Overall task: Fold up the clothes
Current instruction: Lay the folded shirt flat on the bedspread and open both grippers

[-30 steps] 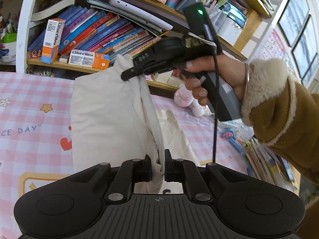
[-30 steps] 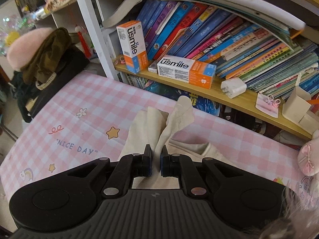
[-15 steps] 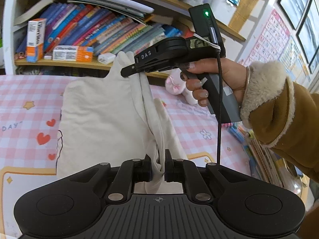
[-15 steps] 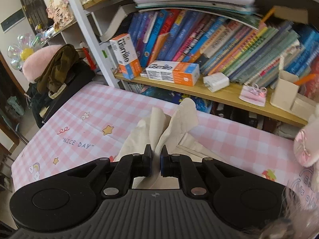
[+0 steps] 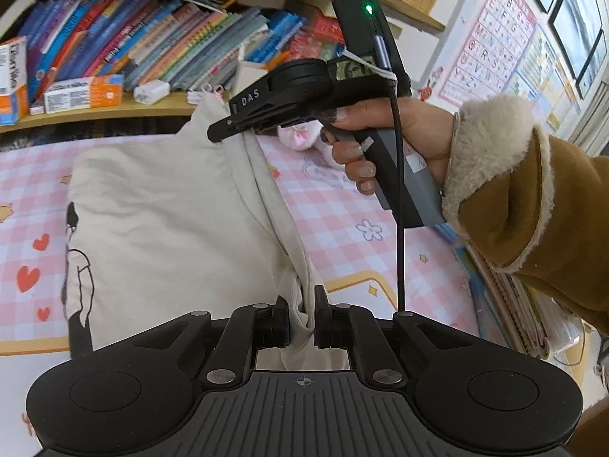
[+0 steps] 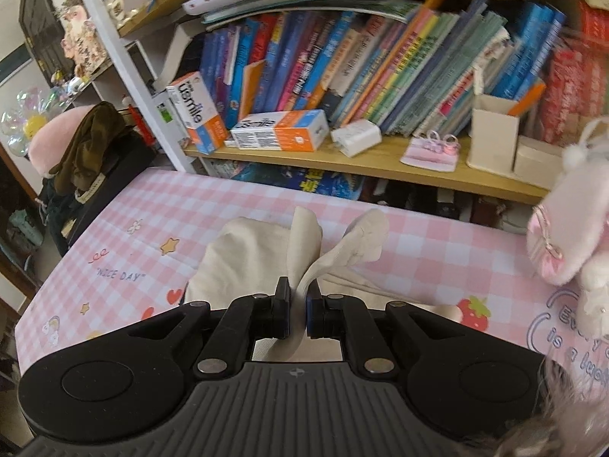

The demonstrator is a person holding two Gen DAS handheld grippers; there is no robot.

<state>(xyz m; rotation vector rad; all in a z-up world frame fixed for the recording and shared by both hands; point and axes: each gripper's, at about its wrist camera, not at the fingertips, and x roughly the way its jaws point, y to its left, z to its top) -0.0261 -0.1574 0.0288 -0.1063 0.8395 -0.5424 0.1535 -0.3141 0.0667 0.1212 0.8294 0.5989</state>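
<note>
**Cream cloth strung between our two grippers, fold line running along the raised edge**

Cream cotton, a soft garment (image 5: 171, 205) with a small black line-drawn figure printed near one side, hangs from both our tools over the pink-and-white checked tablecloth (image 5: 335, 221). Our left gripper (image 5: 302, 318) has its jaws nearly together, pinching a bunched fold of the cloth right at the fingertips. Our right gripper (image 5: 219, 135), seen from the left camera as a black pistol-shaped tool in a hand (image 5: 399, 141) with a fleece-cuffed brown sleeve (image 5: 533, 198), clamps the far corner of the same edge; in its own view (image 6: 298, 306) the jaws are likewise almost closed on a twist of fabric, with two loose flaps poking up past them.

What the coming move turns on, as we judge it, is the line between the two pinch points. That held edge is the garment's long axis for now, running from the left gripper away toward the wooden bookshelf (image 6: 380, 160). The body of the cloth drapes off to one side of that line, its lower part resting on the table.

Neither hand is nearer: each already has its corner. We would judge that both must travel together, keeping the edge taut, to lay it over evenly.
</note>
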